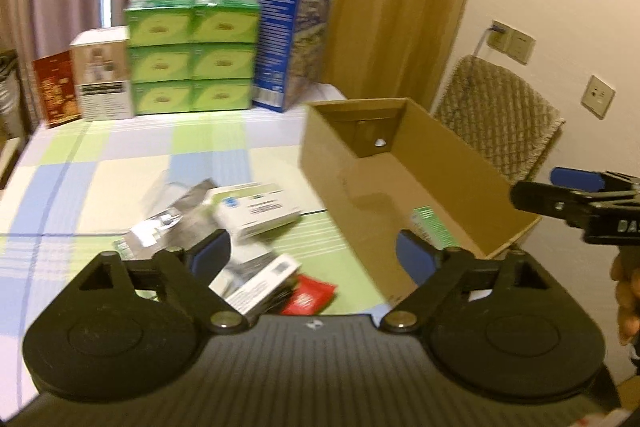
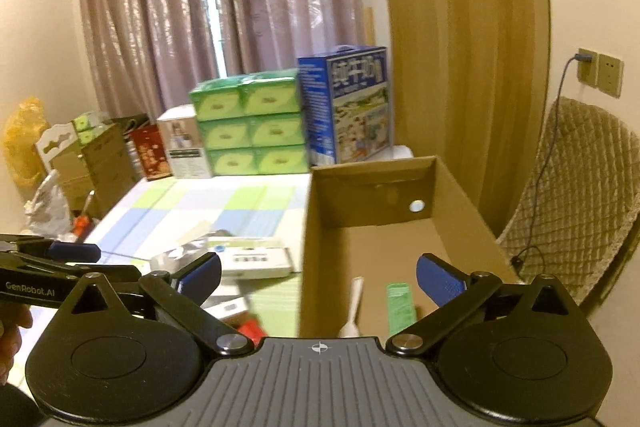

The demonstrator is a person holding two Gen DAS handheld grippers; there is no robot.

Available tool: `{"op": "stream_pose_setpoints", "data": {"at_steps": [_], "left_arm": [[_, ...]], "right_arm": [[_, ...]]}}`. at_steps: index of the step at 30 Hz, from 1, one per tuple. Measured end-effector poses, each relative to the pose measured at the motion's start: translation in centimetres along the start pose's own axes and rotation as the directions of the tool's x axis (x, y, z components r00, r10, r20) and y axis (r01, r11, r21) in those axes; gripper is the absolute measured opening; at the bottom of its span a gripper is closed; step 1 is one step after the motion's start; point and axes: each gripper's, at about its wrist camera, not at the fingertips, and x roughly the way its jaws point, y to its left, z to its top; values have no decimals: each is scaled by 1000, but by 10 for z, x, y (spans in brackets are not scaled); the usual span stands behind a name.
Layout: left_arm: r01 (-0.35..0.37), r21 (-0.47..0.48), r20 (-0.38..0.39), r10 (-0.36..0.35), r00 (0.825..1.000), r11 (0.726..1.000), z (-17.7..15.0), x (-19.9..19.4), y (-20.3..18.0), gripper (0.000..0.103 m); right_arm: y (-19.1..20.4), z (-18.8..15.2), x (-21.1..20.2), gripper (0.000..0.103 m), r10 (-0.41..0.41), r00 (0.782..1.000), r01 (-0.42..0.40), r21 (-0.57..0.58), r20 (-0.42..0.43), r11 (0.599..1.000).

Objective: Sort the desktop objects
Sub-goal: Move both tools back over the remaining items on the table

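A pile of small objects lies on the checked tablecloth: a white medicine box, silver foil packets, a white box with a barcode and a red packet. An open cardboard box stands to their right. It holds a green strip and a white spoon. My left gripper is open and empty above the pile. My right gripper is open and empty over the box's near end; it also shows in the left wrist view.
Stacked green tissue packs, a blue carton, a white box and a red box line the table's far edge. A chair with a woven cover stands right of the cardboard box. Clutter sits left of the table.
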Motion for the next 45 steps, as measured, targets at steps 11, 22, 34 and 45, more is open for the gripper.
{"op": "stream_pose_setpoints", "data": {"at_steps": [11,22,34,45], "left_arm": [[-115,19,-11,115,993,993,-37,-40,49,101],[-140,-11,-85,139,987,990,-62,-28,90,101],[-8,201,-153,40,987,980,-75,20,90,101],[128,398,-229,-37,973,908,-81,75,86,78]], "right_arm": [[61,-38,-2,101,94,994,-98,-68,-51,993],[93,-75,31,101,157,975,-178,-130,-159,975],[109,-101,95,99,132,952,-226,-341,-276,912],[111,-108,157,83,38,932,-229,-506,-360,832]]}}
